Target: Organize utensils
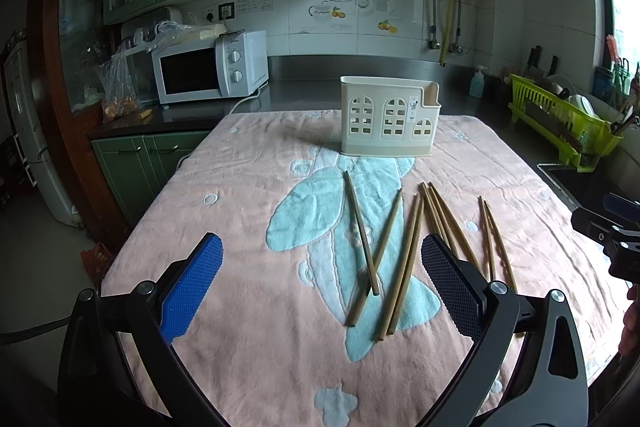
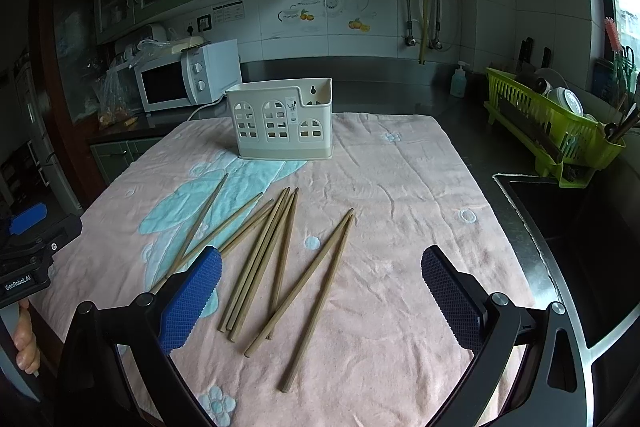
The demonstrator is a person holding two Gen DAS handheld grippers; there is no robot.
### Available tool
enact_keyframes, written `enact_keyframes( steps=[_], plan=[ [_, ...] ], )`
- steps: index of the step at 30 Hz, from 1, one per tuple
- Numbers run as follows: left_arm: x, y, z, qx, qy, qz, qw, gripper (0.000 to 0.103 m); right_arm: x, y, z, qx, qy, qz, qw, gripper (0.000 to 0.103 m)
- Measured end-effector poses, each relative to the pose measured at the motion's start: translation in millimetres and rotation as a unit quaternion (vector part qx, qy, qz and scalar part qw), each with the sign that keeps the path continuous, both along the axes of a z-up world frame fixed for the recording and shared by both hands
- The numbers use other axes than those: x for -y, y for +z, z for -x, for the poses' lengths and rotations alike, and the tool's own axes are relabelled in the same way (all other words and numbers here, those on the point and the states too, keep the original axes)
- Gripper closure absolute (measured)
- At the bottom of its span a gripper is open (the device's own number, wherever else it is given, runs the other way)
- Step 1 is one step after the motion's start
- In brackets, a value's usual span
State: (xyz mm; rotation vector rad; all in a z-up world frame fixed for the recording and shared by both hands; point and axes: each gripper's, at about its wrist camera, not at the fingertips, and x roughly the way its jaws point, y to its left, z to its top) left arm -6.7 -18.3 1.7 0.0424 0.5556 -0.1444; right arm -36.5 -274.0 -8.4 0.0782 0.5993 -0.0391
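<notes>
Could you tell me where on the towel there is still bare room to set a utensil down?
Free: the strip of pink towel between the chopsticks and the sink-side edge, and the stretch left of the cream holder toward the microwave. Crowded: the middle, where the chopsticks lie scattered and crossing.

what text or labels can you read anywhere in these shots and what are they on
"GenRobot.AI": white print on the black body of the left gripper, seen from the right wrist view.
Sticker on the cream utensil holder: too small to read.
Brand mark on the microwave: too blurred to read.
Notice sheets on the wall tiles: too small to read.
</notes>
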Motion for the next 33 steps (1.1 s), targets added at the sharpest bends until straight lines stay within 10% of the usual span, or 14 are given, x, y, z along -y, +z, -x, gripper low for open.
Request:
enact_keyframes(
  steps=[10, 25, 33],
  plan=[
    [2, -15, -18, -0.029, -0.005, 0.001, 0.9996, 0.006, -1, -8, -5, -0.01, -0.002, 0.001, 1.0, 0.006],
    [22, -59, -72, -0.105, -0.024, 0.017, 0.994, 0.047, 4, -40, -19, -0.04, -0.007, -0.005, 0.999, 0.008],
    [39, -83, -104, -0.135, -0.039, 0.024, 0.9898, 0.062, 10, -58, -29, -0.065, -0.005, -0.023, 0.998, 0.025]
  ],
)
